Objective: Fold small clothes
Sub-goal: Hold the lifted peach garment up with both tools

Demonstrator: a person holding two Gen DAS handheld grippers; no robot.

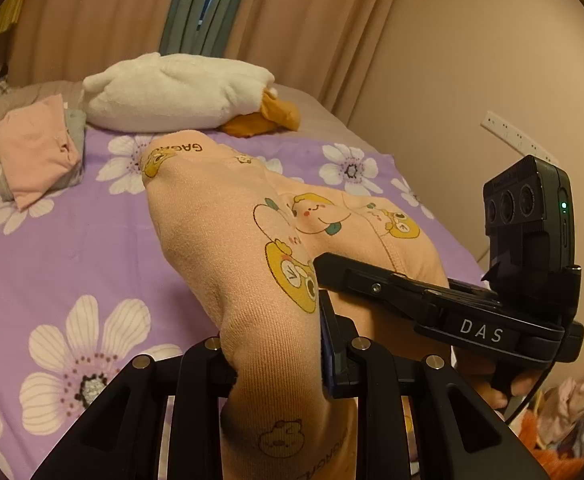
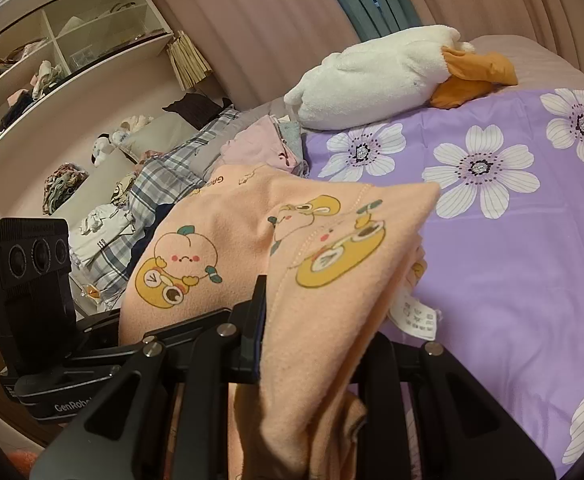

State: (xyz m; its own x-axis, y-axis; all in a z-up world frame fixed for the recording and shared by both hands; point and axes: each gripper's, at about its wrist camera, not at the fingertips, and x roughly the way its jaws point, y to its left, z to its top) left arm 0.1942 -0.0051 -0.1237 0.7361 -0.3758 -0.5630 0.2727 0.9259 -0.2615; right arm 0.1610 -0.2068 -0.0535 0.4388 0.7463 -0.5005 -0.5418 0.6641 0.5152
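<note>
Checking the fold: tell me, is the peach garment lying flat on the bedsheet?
No, the peach garment hangs bunched above the purple floral bedsheet.

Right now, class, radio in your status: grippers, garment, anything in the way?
Left gripper and right gripper both clamped on the peach cartoon-print garment, held up over the purple floral bedsheet. Folded pink clothes and white plush duck lie beyond, not blocking.
</note>
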